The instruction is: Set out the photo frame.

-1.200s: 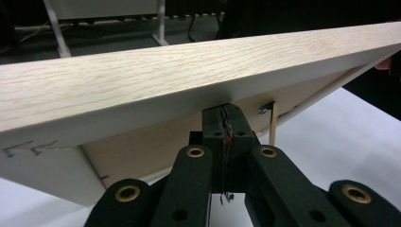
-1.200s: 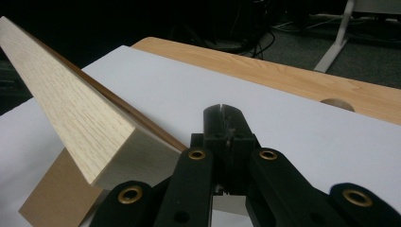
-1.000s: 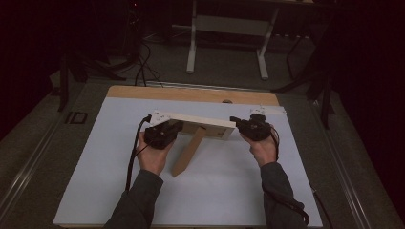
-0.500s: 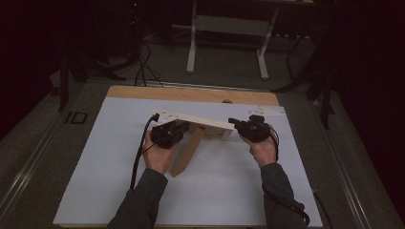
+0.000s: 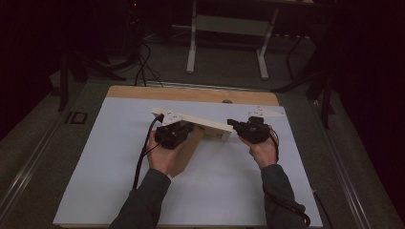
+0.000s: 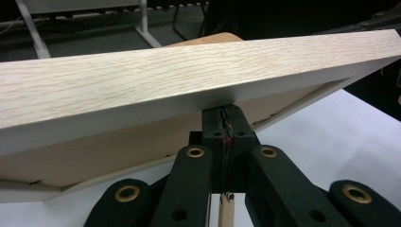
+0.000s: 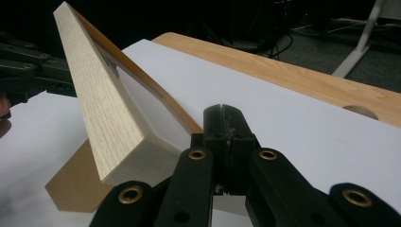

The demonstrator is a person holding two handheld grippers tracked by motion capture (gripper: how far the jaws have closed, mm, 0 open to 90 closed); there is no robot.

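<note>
Two tools on one pale wooden frame, tilted above the white desk: left tool mid-frame, right tool at its end. Left gripper view: jaws pinched together under the frame. Right gripper view: jaws closed beside the frame's corner.

You're looking at a pale, light-oak frame with fine brown grain lines, a white inner edge and a plain tan backing stand. Your left gripper and right gripper are matt black with brass-coloured rivets. The sheet over the table is white, and the table's far edge is honey-brown wood.
</note>
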